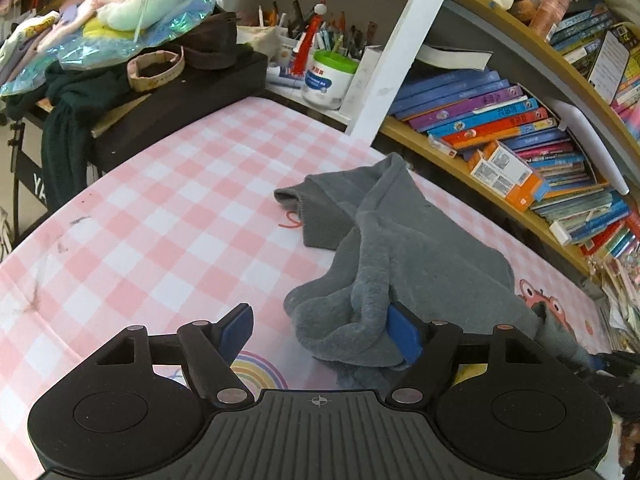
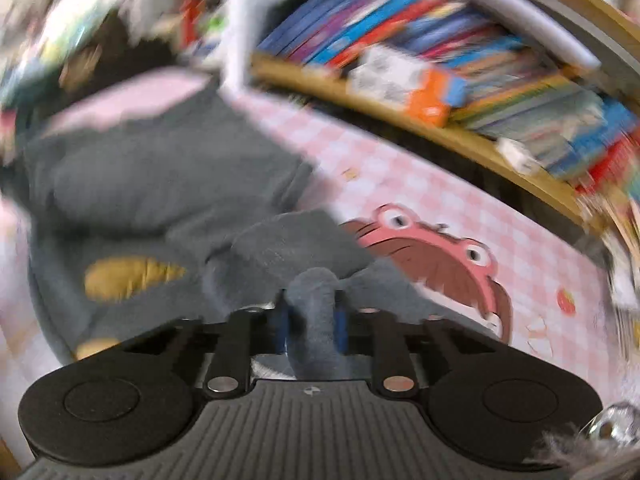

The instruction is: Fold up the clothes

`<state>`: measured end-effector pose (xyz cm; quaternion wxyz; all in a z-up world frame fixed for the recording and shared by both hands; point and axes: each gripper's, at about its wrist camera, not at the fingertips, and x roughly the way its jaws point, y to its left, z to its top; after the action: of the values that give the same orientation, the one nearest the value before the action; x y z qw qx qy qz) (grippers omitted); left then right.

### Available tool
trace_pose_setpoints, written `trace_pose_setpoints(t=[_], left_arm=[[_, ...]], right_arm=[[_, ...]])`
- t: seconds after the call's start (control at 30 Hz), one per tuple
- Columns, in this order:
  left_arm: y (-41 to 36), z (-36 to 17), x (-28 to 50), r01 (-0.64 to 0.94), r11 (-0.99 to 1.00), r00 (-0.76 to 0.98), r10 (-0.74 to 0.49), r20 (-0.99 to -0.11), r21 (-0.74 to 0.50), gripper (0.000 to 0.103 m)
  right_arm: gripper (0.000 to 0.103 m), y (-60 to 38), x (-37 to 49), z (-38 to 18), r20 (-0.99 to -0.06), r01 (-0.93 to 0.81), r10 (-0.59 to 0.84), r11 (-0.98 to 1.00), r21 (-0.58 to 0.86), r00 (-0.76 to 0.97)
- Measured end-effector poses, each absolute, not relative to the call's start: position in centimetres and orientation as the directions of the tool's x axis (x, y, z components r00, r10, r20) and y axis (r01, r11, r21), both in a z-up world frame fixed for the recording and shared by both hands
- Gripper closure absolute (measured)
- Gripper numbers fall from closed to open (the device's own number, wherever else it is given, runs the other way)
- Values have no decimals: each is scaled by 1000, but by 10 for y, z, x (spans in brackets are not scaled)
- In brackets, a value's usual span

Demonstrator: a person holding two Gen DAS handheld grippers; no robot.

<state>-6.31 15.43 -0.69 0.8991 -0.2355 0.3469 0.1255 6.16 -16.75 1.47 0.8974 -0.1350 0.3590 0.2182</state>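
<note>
A grey fleece garment (image 1: 400, 240) lies crumpled on the pink checked tablecloth (image 1: 160, 220). In the left wrist view my left gripper (image 1: 320, 332) stands open. A bunched fold of the garment rests against its right blue pad (image 1: 404, 332), while the left pad (image 1: 236, 332) is clear of the cloth. The right wrist view is blurred. There my right gripper (image 2: 312, 316) is shut on a rolled fold of the grey garment (image 2: 160, 184), which rises between its blue pads. A yellow patch (image 2: 128, 276) shows on the garment at the left.
A wooden bookshelf (image 1: 500, 132) packed with books runs along the table's far right edge, behind a white post (image 1: 396, 52). A dark stand (image 1: 180, 92) piled with clothes and toys borders the far left. A cartoon print (image 2: 440, 248) marks the cloth at the right.
</note>
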Motion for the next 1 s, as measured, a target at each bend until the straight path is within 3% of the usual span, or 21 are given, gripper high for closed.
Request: trace_pose_setpoints(t=[0.13, 0.3, 0.47, 0.53, 0.6, 0.63, 0.73, 0.8, 0.83, 0.87, 1.0], left_arm=[[152, -7, -57, -374, 866, 725, 50, -687, -333, 28], [143, -13, -47, -345, 884, 708, 24, -705, -316, 28], [133, -12, -36, -320, 908, 710, 42, -703, -269, 28], [131, -9, -31, -309, 918, 714, 50, -698, -250, 28], [130, -6, -28, -288, 929, 727, 54, -685, -233, 28], [129, -4, -26, -276, 936, 732, 56, -679, -220, 28], [127, 1, -20, -238, 955, 746, 61, -663, -179, 30], [127, 3, -14, -212, 961, 747, 41, -664, -179, 51], [129, 3, -10, -198, 960, 741, 15, -671, -197, 76], [131, 2, -5, -182, 960, 731, -14, -682, -215, 89], [125, 21, 8, -84, 984, 754, -41, -655, -159, 92]], right_arm=[[92, -243, 52, 39, -640, -246, 192, 969, 5, 744], [92, -363, 19, 24, -725, 191, -113, 981, 25, 679], [90, -398, -23, 4, -779, 361, -152, 927, 101, 608], [58, -392, -29, -1, -781, 407, -217, 912, 52, 586], [48, -385, -30, 2, -752, 426, -260, 904, 30, 605], [48, -382, -31, 4, -736, 436, -282, 900, 20, 615], [47, -361, -22, 14, -695, 316, -205, 948, 34, 689], [45, -339, -11, 20, -682, 180, -109, 983, 34, 724], [44, -326, -6, 22, -678, 104, -50, 994, 39, 734], [42, -314, 0, 25, -673, 27, 10, 999, 44, 739], [39, -267, 13, 22, -688, -253, 243, 963, 90, 684]])
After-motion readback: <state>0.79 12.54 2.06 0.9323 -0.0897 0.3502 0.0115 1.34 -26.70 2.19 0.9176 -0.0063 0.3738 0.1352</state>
